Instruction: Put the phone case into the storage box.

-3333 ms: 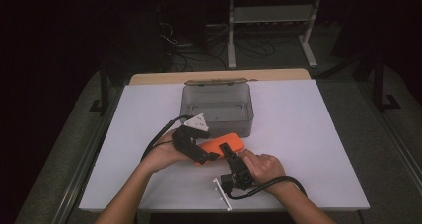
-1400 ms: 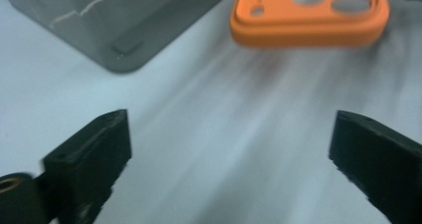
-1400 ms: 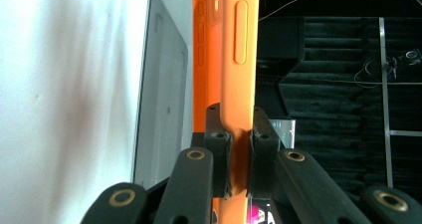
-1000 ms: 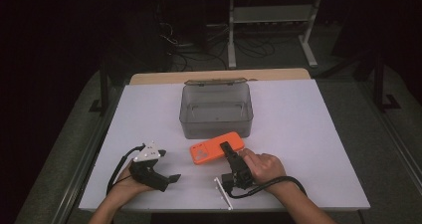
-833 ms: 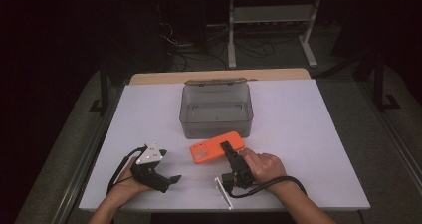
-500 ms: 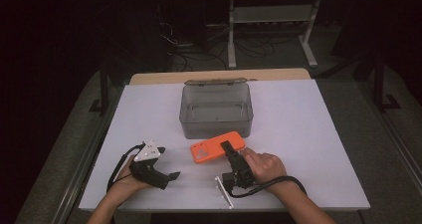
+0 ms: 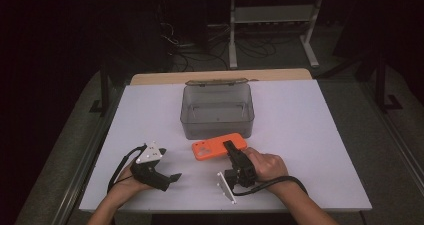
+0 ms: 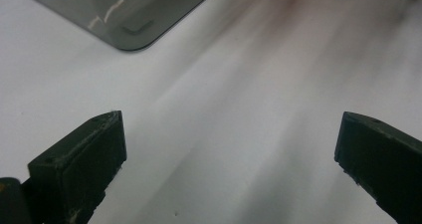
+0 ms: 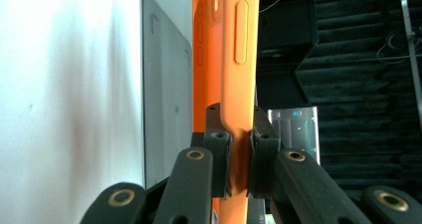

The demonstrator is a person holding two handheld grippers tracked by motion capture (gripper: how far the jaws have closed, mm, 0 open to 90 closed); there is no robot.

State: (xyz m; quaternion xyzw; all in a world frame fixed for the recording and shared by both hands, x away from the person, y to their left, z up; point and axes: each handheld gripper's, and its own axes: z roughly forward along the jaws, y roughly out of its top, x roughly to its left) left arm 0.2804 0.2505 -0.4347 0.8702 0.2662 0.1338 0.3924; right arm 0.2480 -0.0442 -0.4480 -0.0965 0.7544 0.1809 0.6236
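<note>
An orange phone case lies on the white table just in front of a grey see-through box. My right gripper is shut on the case's right end. The right gripper view has the orange case standing edge-on, pinched between the pads of the right gripper, with the grey box behind it. My left gripper rests at the front left of the table, apart from the case. In the left gripper view the left gripper stands wide open over bare table, a corner of the box ahead.
The white table has bare room to the right and left of the box. A wooden strip runs along its far edge. Beyond it, a metal rack and cables sit on the dark floor.
My left gripper has left the orange case and drawn back to the table's front left, where it now holds still. The right gripper has kept its grip and its place.
</note>
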